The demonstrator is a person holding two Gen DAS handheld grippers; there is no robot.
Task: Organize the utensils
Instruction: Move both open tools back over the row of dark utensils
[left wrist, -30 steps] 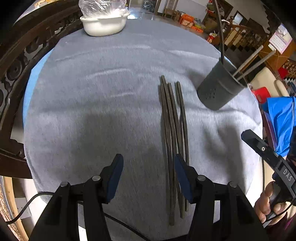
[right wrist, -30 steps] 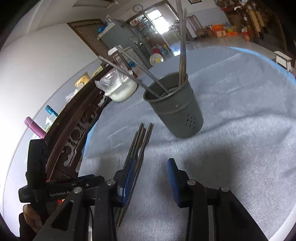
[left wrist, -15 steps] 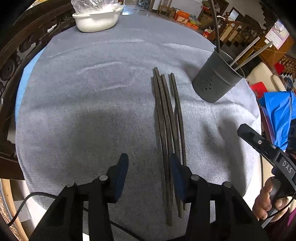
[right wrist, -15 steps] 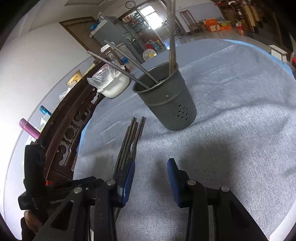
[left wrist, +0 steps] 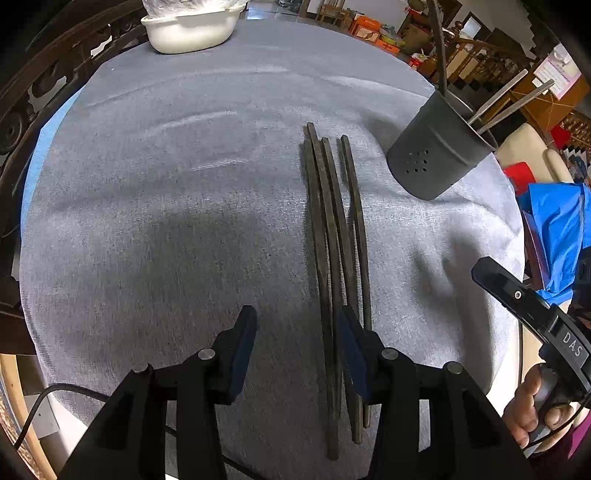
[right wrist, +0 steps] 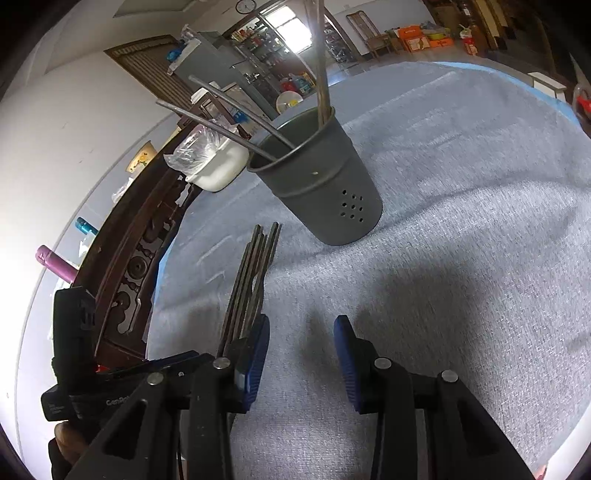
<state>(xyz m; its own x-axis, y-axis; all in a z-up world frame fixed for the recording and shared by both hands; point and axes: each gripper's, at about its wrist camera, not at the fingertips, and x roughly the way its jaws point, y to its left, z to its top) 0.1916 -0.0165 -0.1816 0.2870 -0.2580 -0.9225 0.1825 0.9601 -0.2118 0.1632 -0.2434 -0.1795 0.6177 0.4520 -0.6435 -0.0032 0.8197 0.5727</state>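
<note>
Several dark chopsticks (left wrist: pixel 334 236) lie side by side on the grey tablecloth (left wrist: pixel 166 192), pointing away from me. They also show in the right wrist view (right wrist: pixel 255 273). A dark grey holder cup (left wrist: pixel 432 162) with small holes stands to their right and holds several metal chopsticks (right wrist: pixel 240 122); the cup also shows in the right wrist view (right wrist: pixel 321 177). My left gripper (left wrist: pixel 295 332) is open and empty, its right finger over the near ends of the chopsticks. My right gripper (right wrist: pixel 301 343) is open and empty, just right of the chopsticks and short of the cup.
A white basin (left wrist: pixel 192 29) covered with plastic sits at the table's far edge. A dark carved wooden rail (right wrist: pixel 136 258) runs along the left side. A blue cloth (left wrist: pixel 554 229) lies beyond the table's right edge.
My left gripper has shifted so the chopsticks and cup sit slightly differently in view, and its jaws have narrowed a little. My right gripper has drawn closer to the cup and chopsticks.
</note>
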